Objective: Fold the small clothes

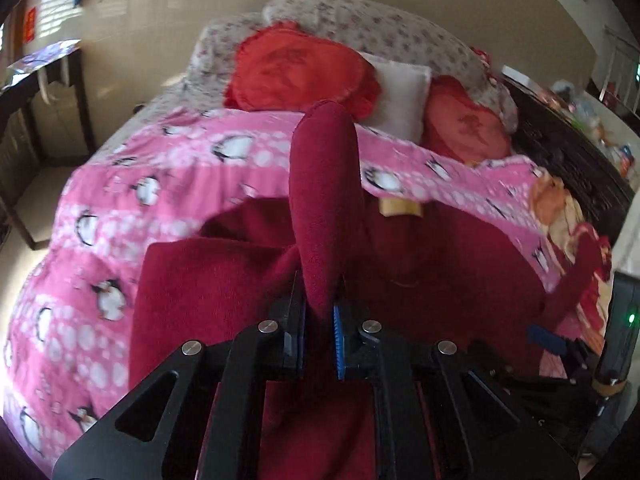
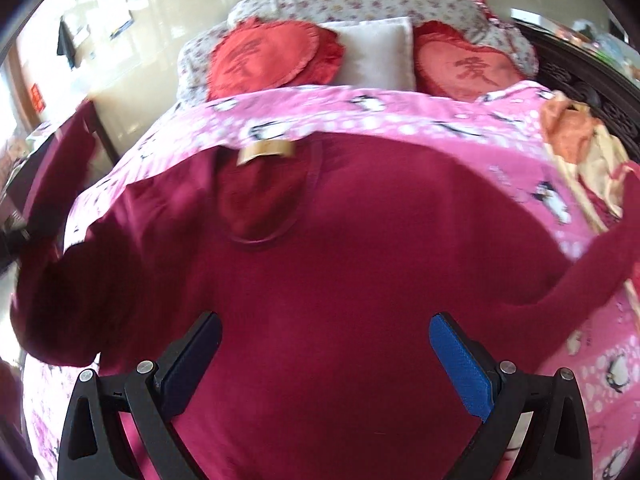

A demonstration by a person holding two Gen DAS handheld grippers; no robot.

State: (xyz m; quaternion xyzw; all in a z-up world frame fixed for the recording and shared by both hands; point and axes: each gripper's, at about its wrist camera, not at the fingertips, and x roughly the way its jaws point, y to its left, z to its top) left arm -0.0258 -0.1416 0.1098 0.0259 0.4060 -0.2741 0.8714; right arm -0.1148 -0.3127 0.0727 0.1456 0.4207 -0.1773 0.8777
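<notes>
Two heart-shaped red cushions point(image 2: 264, 60) lean against the floral pillows at the top of the frame, each stitched with a single Chinese character I cannot make out, and a plain white pillow point(image 2: 376, 52) stands between them. Below them a pink blanket point(image 2: 400, 116) printed with penguins covers the bed. The dark red long-sleeved top point(image 2: 340, 264) lies front-up across the blanket, filling the middle of the right wrist view, its neckline toward the cushions; a tan label point(image 2: 266, 150) sits inside the collar, its writing too blurred to read. In the left wrist view the left gripper point(image 1: 320, 320) has its jaws pressed together on one sleeve point(image 1: 326, 200) of the top, which rises up the centre of the frame as a thick roll of cloth. The right gripper point(image 2: 326, 364) hovers over the lower body of the top with its jaws spread wide, gripping no cloth. A crumpled orange and cream cloth point(image 2: 580, 148) lies at the right edge of the blanket. No containers show clearly.
</notes>
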